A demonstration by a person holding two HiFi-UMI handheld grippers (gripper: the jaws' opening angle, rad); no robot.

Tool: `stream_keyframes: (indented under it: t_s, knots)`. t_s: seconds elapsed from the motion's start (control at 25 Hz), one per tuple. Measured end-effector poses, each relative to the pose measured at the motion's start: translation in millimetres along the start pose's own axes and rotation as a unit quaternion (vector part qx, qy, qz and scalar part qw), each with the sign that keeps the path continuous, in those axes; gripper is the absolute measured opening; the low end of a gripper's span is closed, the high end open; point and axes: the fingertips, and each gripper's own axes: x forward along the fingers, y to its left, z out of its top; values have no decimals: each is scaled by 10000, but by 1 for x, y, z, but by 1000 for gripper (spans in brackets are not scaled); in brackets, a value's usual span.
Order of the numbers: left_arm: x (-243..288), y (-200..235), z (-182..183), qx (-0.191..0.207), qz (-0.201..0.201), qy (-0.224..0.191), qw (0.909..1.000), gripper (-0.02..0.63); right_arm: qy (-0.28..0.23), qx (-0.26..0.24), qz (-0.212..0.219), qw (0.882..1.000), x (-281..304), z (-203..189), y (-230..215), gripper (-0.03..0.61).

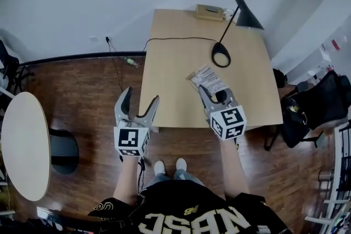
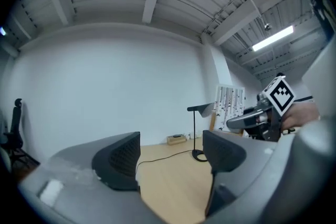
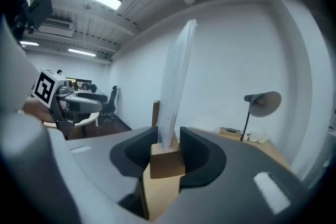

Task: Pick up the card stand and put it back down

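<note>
The card stand is a small wooden block (image 3: pixel 167 161) with a tall clear card sleeve (image 3: pixel 176 81) standing up from it. My right gripper (image 3: pixel 168 152) is shut on the block, one jaw on each side. In the head view the printed card (image 1: pixel 207 79) shows just beyond the right gripper (image 1: pixel 210 97), over the near half of the wooden table (image 1: pixel 170 85). From the left gripper view the card (image 2: pixel 230 105) appears held up off the tabletop. My left gripper (image 1: pixel 137 104) hangs open and empty at the table's near left edge, its jaws (image 2: pixel 170 157) wide apart.
A black desk lamp (image 1: pixel 221 54) stands mid-table, with its cable (image 1: pixel 175 39) running left. A small box (image 1: pixel 209 11) sits at the far edge. A round white table (image 1: pixel 22 145) is on the left and a dark bag (image 1: pixel 312 109) on the right.
</note>
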Motion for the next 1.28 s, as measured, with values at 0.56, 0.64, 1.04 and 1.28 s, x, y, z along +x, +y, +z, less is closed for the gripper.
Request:
stream_keyframes:
  t_s: [0.56, 0.64, 1.04, 1.28]
  knots:
    - [-24, -5, 39, 224, 471, -431, 9977, 317, -71, 727, -1492, 9861, -102, -10, -4, 137]
    - [-21, -13, 43, 234, 354, -502, 9978, 316, -122, 734, -1517, 9856, -106, -9, -7, 137]
    - [6, -70, 42, 191, -494, -481, 9974, 318, 67, 890, -1994, 9759, -153, -44, -33, 137]
    - [27, -138, 32, 234, -1339, -379, 9900, 318, 305, 935, -1968, 9755, -187, -97, -60, 137]
